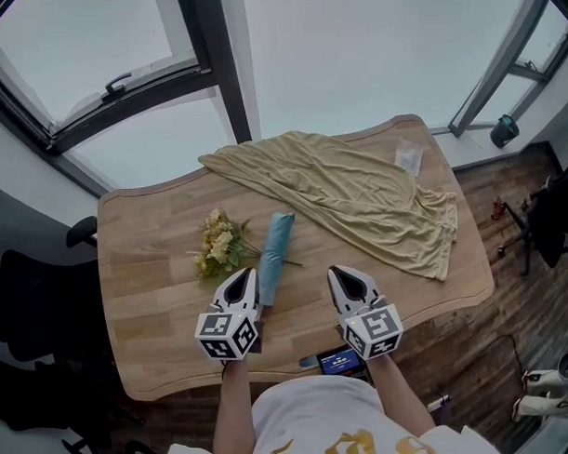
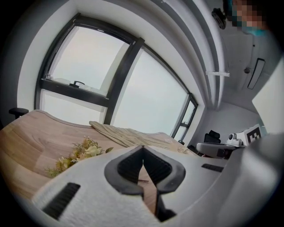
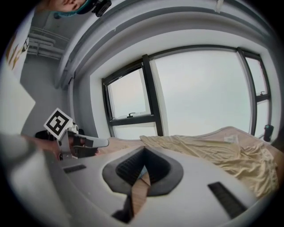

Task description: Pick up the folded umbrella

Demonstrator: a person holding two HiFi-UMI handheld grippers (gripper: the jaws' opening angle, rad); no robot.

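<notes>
Both grippers are shut and empty. The jaws of the left gripper [image 1: 240, 279] and the right gripper [image 1: 347, 277] meet at the tips. The folded umbrella [image 1: 274, 256] lies flat on the worktop [image 1: 145, 236], just right of the left gripper and left of the right gripper. Judgement: the 2 flank it as staging for a grasp, and the jaws must open first.

The left gripper [image 1: 240, 279] and right gripper [image 1: 348, 277] sit side by side at lower centre, pointing up-frame. Both pairs of jaws are closed and empty.
</notes>
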